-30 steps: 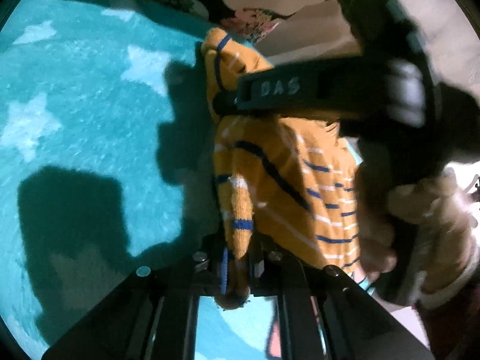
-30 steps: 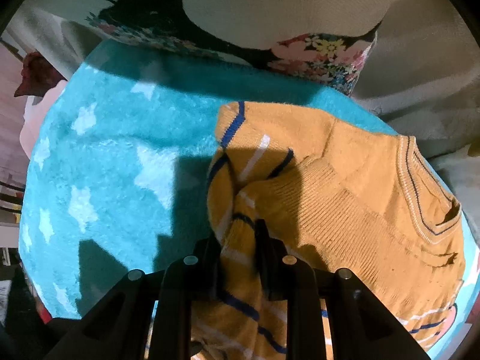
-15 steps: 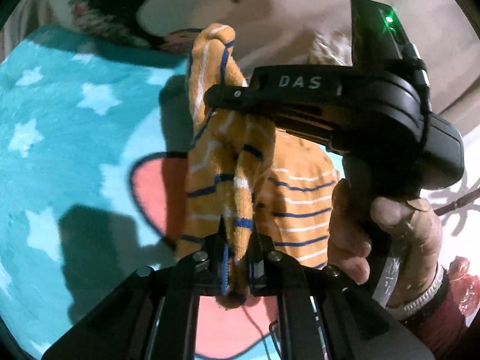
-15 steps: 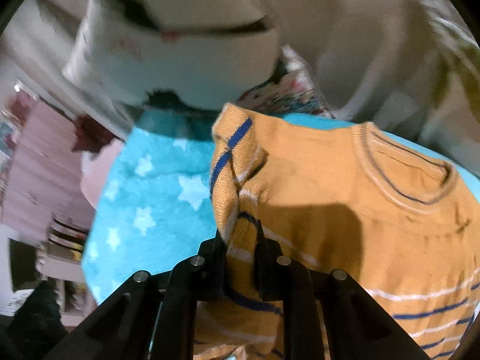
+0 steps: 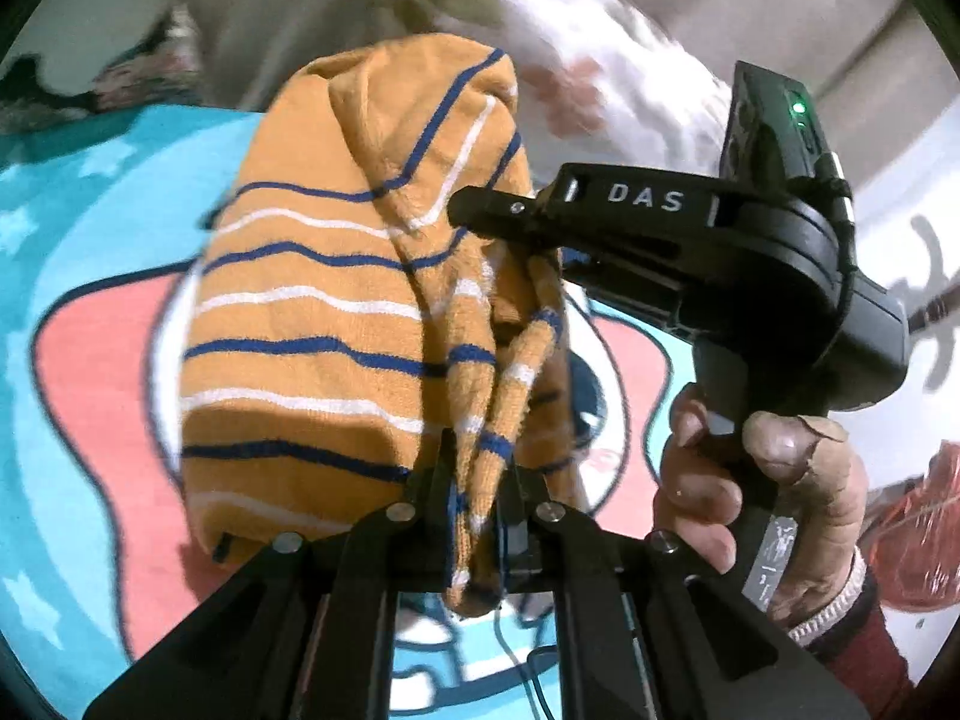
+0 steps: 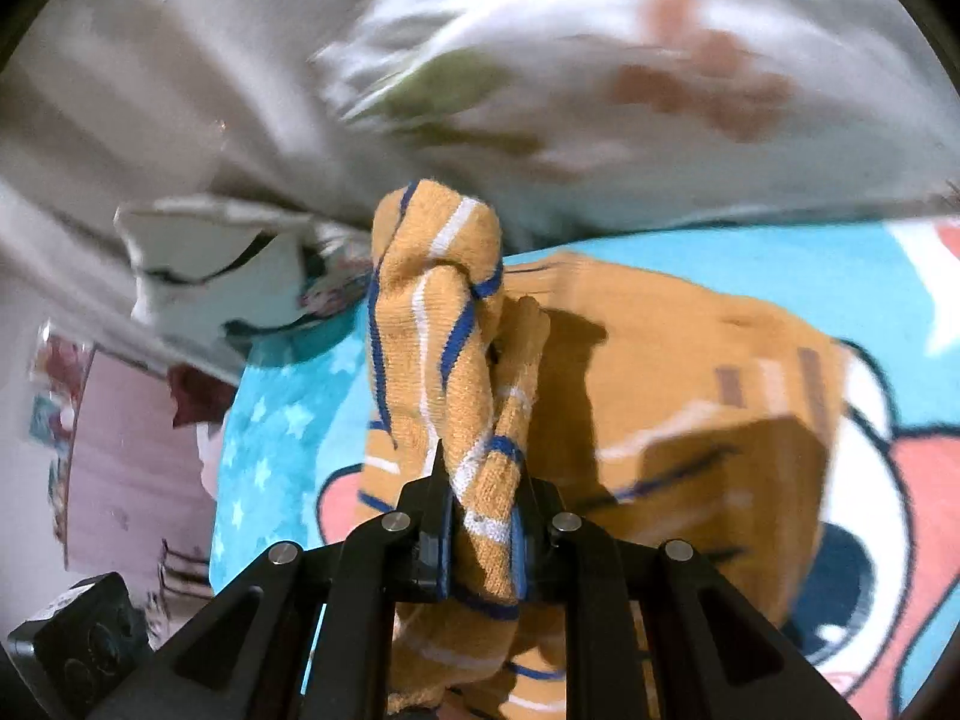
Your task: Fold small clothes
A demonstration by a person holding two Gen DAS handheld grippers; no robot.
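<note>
A small orange sweater [image 5: 312,324] with blue and white stripes hangs lifted above a turquoise blanket [image 5: 90,192]. My left gripper [image 5: 477,498] is shut on a bunched striped edge of it. My right gripper [image 6: 483,510] is shut on another bunched striped edge; the sweater [image 6: 678,396] trails down behind it. In the left wrist view the right gripper [image 5: 480,216] comes in from the right, held by a hand [image 5: 774,480], and pinches the sweater's upper part.
The blanket [image 6: 780,264] has white stars and a pink cartoon figure [image 5: 84,384]. Blurred white and floral bedding [image 6: 600,78] lies behind. A red item [image 5: 918,534] sits at the right edge. A pink floor [image 6: 120,450] lies beyond the bed's left side.
Both grippers have lifted the sweater off the blanket and swung it up and over. The views tilted toward the bedding, and the pink cartoon figure came into view.
</note>
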